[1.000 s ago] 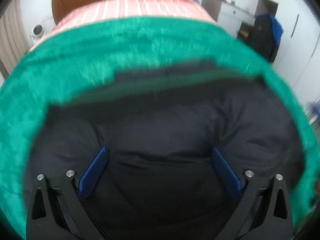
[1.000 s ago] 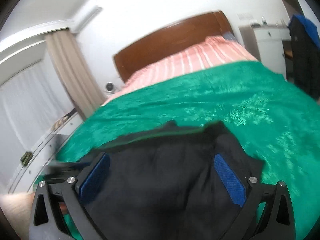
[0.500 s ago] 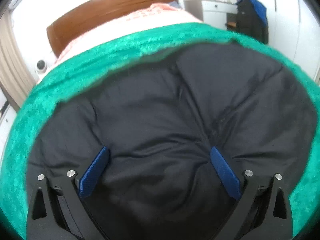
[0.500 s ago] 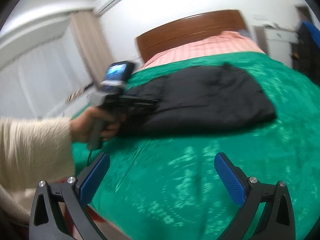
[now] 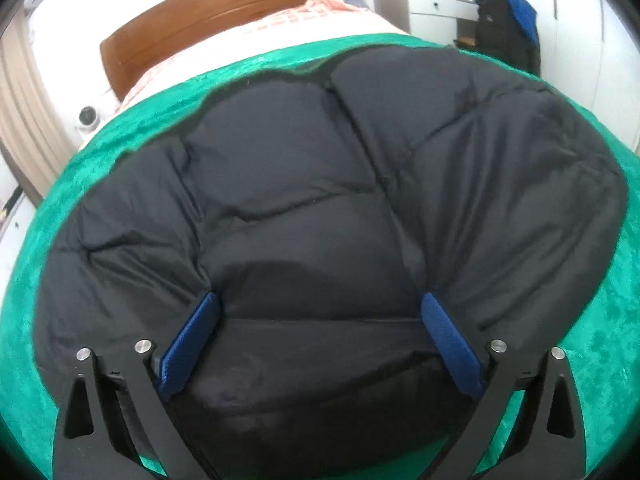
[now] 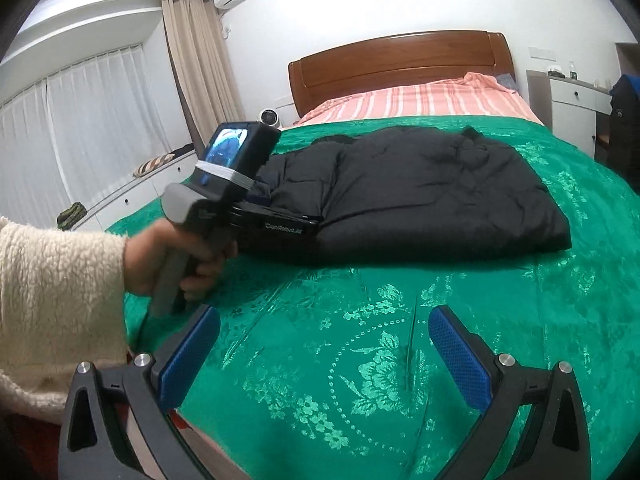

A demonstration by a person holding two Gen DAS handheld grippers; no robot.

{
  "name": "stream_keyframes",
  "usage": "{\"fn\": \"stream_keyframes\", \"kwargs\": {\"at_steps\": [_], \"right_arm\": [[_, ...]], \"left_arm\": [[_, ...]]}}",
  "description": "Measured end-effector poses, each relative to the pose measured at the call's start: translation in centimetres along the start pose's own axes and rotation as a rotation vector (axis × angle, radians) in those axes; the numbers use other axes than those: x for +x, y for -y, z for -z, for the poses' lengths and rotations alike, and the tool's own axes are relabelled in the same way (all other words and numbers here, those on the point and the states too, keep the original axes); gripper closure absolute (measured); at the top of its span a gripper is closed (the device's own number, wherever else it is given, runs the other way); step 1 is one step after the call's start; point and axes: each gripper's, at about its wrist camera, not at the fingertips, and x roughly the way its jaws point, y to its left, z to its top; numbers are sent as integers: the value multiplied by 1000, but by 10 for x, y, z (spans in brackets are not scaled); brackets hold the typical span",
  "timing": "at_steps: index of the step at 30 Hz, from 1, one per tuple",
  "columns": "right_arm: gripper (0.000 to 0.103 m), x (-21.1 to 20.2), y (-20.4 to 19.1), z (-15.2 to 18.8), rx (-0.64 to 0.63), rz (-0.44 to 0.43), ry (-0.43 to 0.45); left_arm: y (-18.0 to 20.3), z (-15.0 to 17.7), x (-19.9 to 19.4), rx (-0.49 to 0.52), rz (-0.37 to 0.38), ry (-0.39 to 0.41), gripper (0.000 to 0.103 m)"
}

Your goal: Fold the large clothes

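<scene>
The black padded jacket (image 6: 420,192) lay folded into a thick rectangle on the green bedspread (image 6: 360,340), toward the middle of the bed. The left gripper (image 5: 320,312) was set low against the near edge of the jacket, its fingers spread wide with nothing pinched between them. The right gripper (image 6: 324,332) was held well back over bare bedspread, fingers also wide and empty. The fold appeared nearly complete; a final pressing flat or squaring of edges was probably called for.
</scene>
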Motion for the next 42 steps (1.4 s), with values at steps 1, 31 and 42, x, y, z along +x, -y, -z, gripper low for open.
{"fn": "stream_keyframes", "kwargs": {"at_steps": [1,31,42], "right_arm": [[1,1,0,0,2,3,-5],[1,5,6,7,2,46,-35],[1,11,-3,12,-42,69,-63]], "left_arm": [[0,-2,0,-12,-3,-8,1],[-169,101,-60,-736,119,-79,2],[-226,76,-10,-1041,285,34,31]]}}
